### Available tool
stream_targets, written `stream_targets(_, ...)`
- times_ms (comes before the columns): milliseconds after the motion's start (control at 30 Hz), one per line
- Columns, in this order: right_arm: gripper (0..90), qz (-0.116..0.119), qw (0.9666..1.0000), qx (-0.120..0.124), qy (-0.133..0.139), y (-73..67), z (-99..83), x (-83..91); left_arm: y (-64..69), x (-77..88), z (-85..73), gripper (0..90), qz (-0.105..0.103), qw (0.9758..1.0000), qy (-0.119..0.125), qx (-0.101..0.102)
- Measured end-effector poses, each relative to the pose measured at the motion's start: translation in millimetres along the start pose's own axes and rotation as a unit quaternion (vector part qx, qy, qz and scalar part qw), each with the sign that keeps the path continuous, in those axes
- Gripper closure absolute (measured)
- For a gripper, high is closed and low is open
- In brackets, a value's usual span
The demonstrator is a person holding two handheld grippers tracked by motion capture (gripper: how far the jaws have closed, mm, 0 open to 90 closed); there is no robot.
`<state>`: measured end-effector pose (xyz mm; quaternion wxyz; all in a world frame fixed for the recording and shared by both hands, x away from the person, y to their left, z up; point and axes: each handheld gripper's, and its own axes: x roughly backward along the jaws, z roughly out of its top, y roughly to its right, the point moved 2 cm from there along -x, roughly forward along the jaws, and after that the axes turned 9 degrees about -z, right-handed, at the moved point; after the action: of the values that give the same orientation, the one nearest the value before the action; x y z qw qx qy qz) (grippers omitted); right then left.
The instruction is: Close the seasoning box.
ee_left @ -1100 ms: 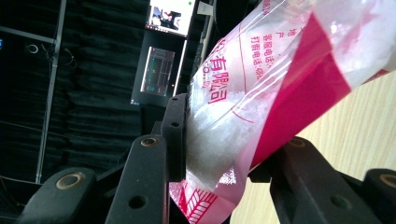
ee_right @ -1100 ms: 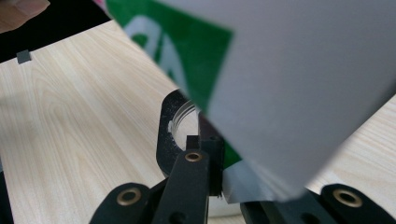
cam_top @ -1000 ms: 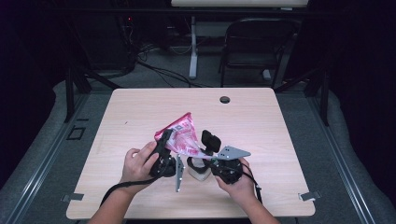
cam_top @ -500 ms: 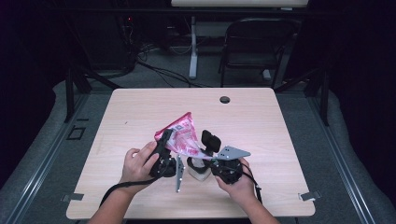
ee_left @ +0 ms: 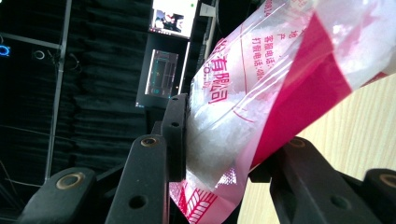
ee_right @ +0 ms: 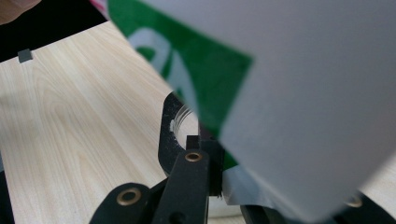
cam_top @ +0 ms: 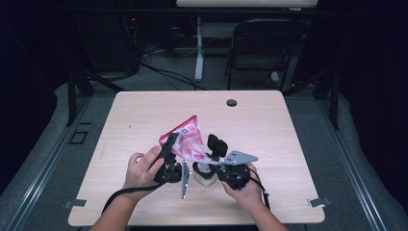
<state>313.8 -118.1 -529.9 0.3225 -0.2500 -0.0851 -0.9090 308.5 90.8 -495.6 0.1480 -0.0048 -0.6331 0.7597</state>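
1. Between the left gripper (ee_left: 224, 158) fingers: red-and-clear bag (ee_left: 261, 93) of white crystals, pinched at its lower end and tilted up, probably to pour.
2. Right gripper (ee_right: 219, 177) fingers clamp a white-and-green cup (ee_right: 299, 93), steadying it just beside the bag as receiver.
3. Both rest low over the table (cam_top: 288, 125).

- Beyond the pink bag (cam_top: 188, 139), the tabletop (cam_top: 269, 125) lies bare up to a small dark hole (cam_top: 232, 102).
- Left and right of the bag, bare wood allows passage.
- Just nearer than the bag, both tools and a white cup (cam_top: 204, 174), possibly a jar, crowd together.
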Motion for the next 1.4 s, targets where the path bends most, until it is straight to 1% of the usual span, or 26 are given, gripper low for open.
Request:
stream_targets(200,89.9,-0.001,1.0,-0.001,-0.001,-0.4,-0.5,-0.7,0.0,0.2,0.6,67.2,0.001,1.0,-0.002,-0.006)
stream_targets(300,89.9,0.0,1.0,0.0,-0.001,-0.8,-0.6,-1.1,0.2,0.6,0.7,67.2,0.002,1.0,-0.001,-0.002)
stream_targets(467,89.9,-0.001,1.0,0.002,-0.003,-0.8,-0.9,-1.5,0.2,1.0,1.2,67.2,0.001,1.0,-0.001,-0.003)
stream_targets(500,89.9,-0.001,1.0,0.0,-0.003,-0.8,-1.1,-1.7,0.7,0.2,1.1,67.2,0.005,1.0,0.005,-0.003)
stream_targets(600,90.0,0.0,1.0,-0.001,-0.004,-0.3,-1.4,-1.8,0.3,0.1,1.6,67.2,0.008,0.9999,0.007,-0.006)
stream_targets(800,89.9,0.001,1.0,0.0,-0.004,-0.8,-1.4,-2.1,0.0,0.8,1.7,67.2,0.004,1.0,0.005,-0.005)
stream_targets(933,89.9,0.002,1.0,-0.001,-0.004,-0.9,-1.5,-2.4,-0.3,1.2,1.8,67.2,0.005,1.0,0.005,-0.005)
stream_targets(1000,89.9,0.002,1.0,0.0,-0.004,-0.9,-1.4,-2.2,0.0,1.5,1.8,67.2,0.004,1.0,0.004,-0.003)
stream_targets(1067,89.9,0.003,1.0,-0.001,-0.003,-1.0,-1.4,-2.3,-1.0,2.4,2.2,67.2,0.004,1.0,0.002,-0.005)
stream_targets(1333,89.9,0.001,1.0,-0.001,-0.004,-0.7,-1.4,-2.2,-0.7,2.8,2.9,67.2,0.005,1.0,0.006,-0.002)
stream_targets(1367,89.9,0.001,1.0,-0.001,-0.004,-0.6,-1.4,-2.1,-1.5,2.9,3.3,67.2,0.008,0.9999,0.007,-0.006)
stream_targets(1400,89.9,0.002,1.0,-0.001,-0.004,-0.6,-1.4,-2.2,-1.2,3.1,3.3,67.2,0.006,1.0,0.006,-0.005)
